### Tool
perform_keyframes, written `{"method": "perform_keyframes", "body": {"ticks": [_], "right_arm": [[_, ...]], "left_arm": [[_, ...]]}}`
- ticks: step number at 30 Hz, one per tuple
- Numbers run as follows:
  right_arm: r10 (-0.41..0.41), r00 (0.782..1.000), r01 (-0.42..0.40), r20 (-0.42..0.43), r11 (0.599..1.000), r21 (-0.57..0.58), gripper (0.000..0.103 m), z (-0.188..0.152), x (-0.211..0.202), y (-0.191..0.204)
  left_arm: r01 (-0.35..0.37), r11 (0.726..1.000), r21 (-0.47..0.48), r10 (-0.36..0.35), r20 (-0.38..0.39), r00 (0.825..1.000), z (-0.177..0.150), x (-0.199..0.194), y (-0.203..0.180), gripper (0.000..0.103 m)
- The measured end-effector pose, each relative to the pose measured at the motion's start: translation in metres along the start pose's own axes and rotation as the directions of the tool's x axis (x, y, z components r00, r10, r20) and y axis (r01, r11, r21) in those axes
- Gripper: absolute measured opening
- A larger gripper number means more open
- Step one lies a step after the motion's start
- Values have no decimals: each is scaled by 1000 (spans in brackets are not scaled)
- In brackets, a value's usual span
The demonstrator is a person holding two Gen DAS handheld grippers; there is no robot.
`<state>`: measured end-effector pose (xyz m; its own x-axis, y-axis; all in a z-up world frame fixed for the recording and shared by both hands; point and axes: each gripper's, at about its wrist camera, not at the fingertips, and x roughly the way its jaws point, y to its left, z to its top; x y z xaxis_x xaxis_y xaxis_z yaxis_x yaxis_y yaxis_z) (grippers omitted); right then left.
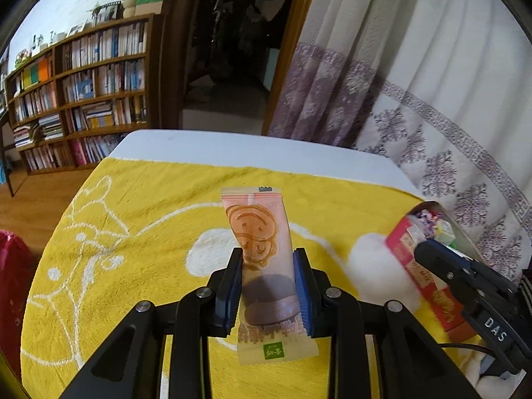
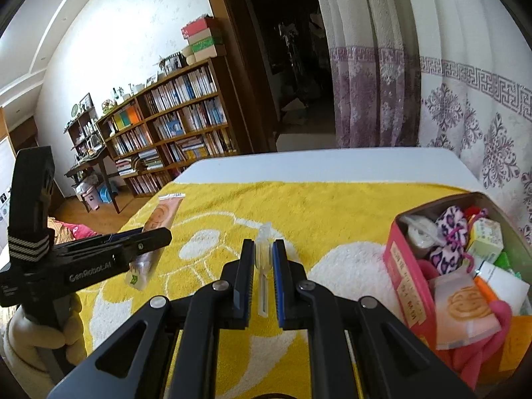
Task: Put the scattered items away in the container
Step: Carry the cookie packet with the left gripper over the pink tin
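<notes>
A wooden bookcase (image 2: 173,123) packed with books stands against the white wall, with stacked boxes (image 2: 202,40) at its right end and framed pictures (image 2: 85,100) on the lower shelf unit to its left. Right of the bookcase, a dark doorway (image 2: 286,66) opens beside a white curtain (image 2: 432,66) with purple patterning. In front of the bookcase, a yellow towel (image 1: 149,206) with white line drawings covers a white table (image 1: 199,143).

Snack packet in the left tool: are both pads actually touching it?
Touching. The left wrist view shows the smiley-face snack packet clamped upright in the left tool, both blue pads pressed against its sides with no gap.
</notes>
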<state>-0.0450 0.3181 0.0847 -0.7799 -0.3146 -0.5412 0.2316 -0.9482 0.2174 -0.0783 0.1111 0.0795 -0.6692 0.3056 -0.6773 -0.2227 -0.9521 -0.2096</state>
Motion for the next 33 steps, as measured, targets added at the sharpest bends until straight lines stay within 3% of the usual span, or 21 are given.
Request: {"method": "perform_keyframes", "body": {"ticks": [8, 18, 24, 33], "right_arm": [[-14, 997, 14, 81, 1000, -1, 11, 9, -31, -4], [-142, 982, 135, 125, 989, 61, 11, 4, -74, -50], [-223, 963, 201, 154, 969, 143, 11, -2, -110, -99], [-275, 950, 240, 146, 946, 219, 11, -16, -133, -146]], "left_arm": [[51, 998, 37, -52, 35, 998, 5, -22, -26, 31], [128, 986, 111, -130, 14, 991, 4, -23, -81, 31], [174, 968, 179, -178, 4, 984, 6, -23, -129, 31], [261, 929, 260, -263, -29, 964, 6, -12, -199, 31]]}}
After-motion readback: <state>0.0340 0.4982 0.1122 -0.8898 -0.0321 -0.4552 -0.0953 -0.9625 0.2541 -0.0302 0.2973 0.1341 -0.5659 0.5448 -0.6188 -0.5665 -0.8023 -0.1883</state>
